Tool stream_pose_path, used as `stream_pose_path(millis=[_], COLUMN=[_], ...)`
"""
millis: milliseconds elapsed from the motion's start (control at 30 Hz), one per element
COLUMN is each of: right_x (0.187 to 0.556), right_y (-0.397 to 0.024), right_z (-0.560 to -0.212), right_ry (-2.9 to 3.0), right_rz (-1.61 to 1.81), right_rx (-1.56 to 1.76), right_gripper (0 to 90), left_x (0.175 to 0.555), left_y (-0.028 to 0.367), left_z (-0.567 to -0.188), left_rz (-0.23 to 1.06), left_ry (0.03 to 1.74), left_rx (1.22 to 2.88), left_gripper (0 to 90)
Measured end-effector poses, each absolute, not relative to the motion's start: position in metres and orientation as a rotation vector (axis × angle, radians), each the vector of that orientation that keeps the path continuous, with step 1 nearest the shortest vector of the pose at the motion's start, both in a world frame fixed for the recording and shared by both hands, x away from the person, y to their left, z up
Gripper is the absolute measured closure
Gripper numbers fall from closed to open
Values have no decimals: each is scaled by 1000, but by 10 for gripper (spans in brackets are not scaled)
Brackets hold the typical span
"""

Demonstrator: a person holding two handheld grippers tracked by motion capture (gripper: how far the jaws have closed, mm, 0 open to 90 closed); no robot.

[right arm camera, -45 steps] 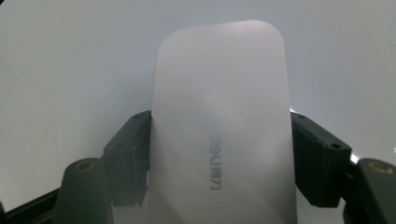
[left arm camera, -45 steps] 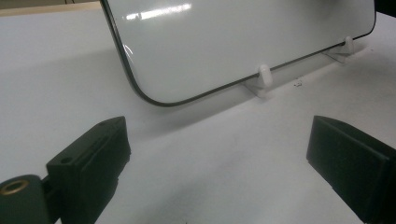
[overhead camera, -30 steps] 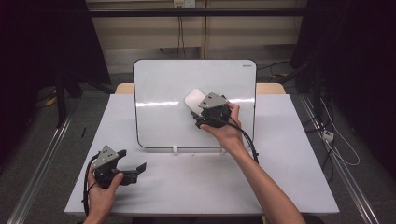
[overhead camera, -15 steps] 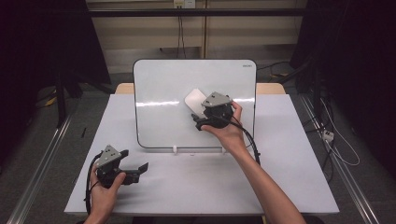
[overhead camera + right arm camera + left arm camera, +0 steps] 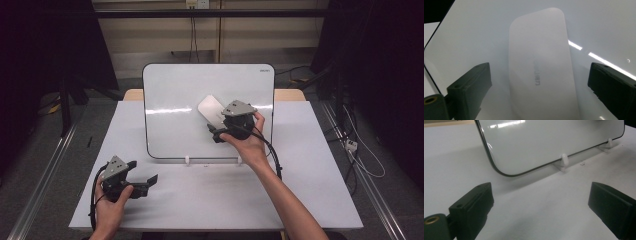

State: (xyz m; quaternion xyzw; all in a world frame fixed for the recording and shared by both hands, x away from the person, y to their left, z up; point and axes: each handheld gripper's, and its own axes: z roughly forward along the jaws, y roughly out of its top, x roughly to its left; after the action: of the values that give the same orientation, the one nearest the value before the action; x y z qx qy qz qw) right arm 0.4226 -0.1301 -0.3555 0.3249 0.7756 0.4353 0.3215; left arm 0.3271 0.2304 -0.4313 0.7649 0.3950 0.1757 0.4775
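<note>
The white eraser (image 5: 541,65), a flat oblong with rounded ends, is seen lying against the face of the whiteboard (image 5: 175,115), right of the board's middle and about halfway up it. Its long axis is tilted, running from upper left to lower right across the board in the high view (image 5: 210,111). It is bracketed by the right tongs (image 5: 220,127), which sit at its lower right end; in the right gripper view the eraser runs straight ahead between the two jaws, and a gap is visible on each side of it, so nothing is gripped. These jaws have just been opening and stand wide apart. The left tongs (image 5: 145,172) are held low over the counter (image 5: 310,190), well apart from the board's lower left corner, jaws spread wide and empty. The right hand is plainly the nearer one.

Against the earlier frame, eraser, board and both hands are found almost where they were.
</note>
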Motion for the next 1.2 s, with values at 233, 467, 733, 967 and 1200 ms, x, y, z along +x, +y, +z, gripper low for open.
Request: stream_pose_path(millis=[233,467,733,967,1200], right_x=[413,401,388,380,371], right_y=[-133,-144,-165,-181,-192], right_z=[-356,-359,-371,-382,-390], right_ry=[2044,2045,2029,2020,2004], right_rz=[1098,1143,1164,1157,1165], right_rx=[834,893,961,1012,1068], right_gripper=[45,44,47,48,64], left_x=[329,330,330,330,329], left_y=[232,235,232,233,233], left_z=[-432,-432,-432,-432,-432], left_rz=[433,436,428,436,441], left_ry=[984,1018,1001,1009,1012], left_rx=[1861,1841,1858,1860,1858], left_gripper=[63,66,61,61,61])
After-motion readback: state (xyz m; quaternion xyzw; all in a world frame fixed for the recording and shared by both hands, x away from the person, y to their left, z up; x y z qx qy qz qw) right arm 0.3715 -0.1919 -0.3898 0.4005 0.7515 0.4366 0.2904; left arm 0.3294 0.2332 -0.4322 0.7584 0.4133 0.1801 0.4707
